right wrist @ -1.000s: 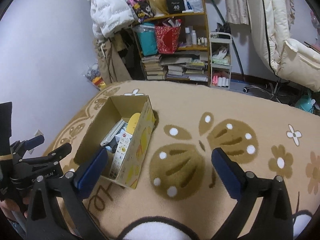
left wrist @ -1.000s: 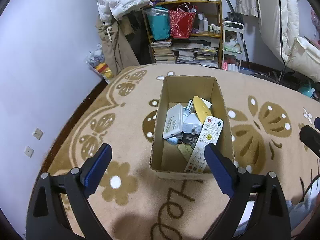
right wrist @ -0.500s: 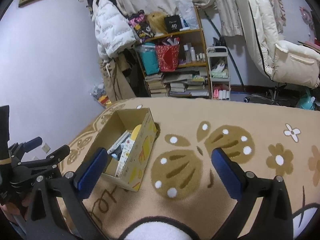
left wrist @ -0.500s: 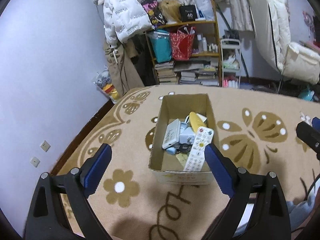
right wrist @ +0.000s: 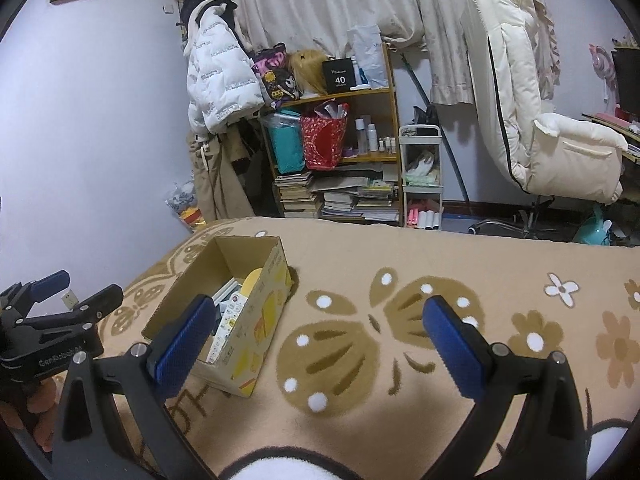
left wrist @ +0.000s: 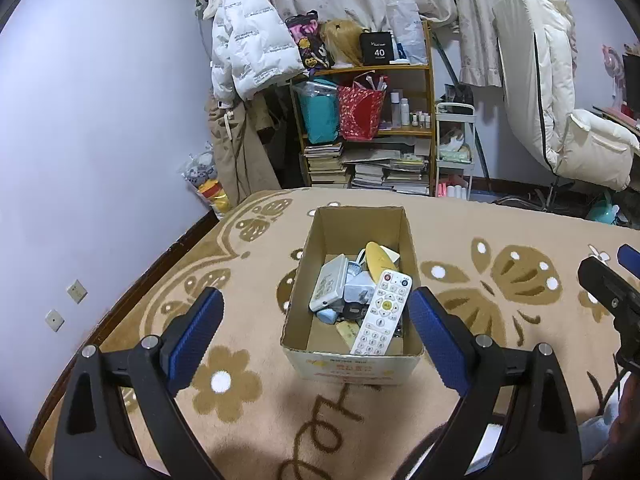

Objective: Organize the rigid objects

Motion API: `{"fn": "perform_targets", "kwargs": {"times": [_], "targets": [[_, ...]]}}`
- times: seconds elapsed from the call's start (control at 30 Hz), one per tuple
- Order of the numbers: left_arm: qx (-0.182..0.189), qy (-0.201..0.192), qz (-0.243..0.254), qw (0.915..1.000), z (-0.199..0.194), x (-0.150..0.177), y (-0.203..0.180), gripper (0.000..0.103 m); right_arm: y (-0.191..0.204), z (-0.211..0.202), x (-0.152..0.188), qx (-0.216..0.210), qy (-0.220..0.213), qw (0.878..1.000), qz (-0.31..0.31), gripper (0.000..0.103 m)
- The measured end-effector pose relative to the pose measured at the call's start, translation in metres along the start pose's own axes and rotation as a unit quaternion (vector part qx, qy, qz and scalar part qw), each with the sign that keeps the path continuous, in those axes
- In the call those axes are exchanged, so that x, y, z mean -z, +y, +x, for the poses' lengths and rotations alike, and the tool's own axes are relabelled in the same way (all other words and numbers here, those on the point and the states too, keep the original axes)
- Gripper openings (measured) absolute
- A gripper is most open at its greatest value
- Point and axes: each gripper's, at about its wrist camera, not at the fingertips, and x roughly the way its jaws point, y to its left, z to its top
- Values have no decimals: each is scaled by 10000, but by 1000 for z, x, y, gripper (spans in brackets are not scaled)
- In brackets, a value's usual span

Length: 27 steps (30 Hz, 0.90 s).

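**Both grippers hung empty over the blanket, the filled box ahead**

A wooden shelf (left wrist: 362,120) crammed with books, a red gift bag (left wrist: 360,110) and a teal bag stood at the far wall, a white puffer jacket (left wrist: 248,52) hanging beside it and a cream padded chair (right wrist: 552,120) off to the right. Nothing lay on the tan butterfly-patterned blanket (left wrist: 500,280) between the grippers and the box.

The cardboard box (left wrist: 352,366) sat on the blanket straight ahead of the left gripper (left wrist: 314,328), framed between its blue-padded fingers, which stood wide apart and held nothing. From the right wrist view the box (right wrist: 260,320) lay ahead and to the left of the right gripper (right wrist: 318,340), partly hidden by its left finger; that gripper was likewise spread and empty, above bare blanket.

The box was open-topped, plain brown inside with yellow printing on its outer side. In it lay a white remote control (left wrist: 382,312) leaning along the right wall, a pale flat rectangular device (left wrist: 330,288), a yellow oval piece (left wrist: 378,262), a white charger block (left wrist: 358,292) and smaller bits beneath.
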Motion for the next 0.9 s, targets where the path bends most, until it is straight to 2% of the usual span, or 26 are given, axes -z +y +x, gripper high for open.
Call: {"fn": "perform_targets", "kwargs": {"times": [0.13, 0.43, 0.57, 0.9], "targets": [[-94, 17, 138, 9999, 0, 3, -2, 93, 0, 2, 2, -10, 81, 10000, 26, 103], [-54, 136, 54, 9999, 3, 5, 1, 95, 3, 4, 9, -63, 211, 9997, -75, 103], [-14, 105, 38, 9999, 5, 4, 2, 102, 5, 4, 12, -60, 195, 9997, -164, 103], [86, 156, -16, 9998, 6, 6, 5, 102, 3, 2, 13, -46, 228, 9997, -83, 103]]}}
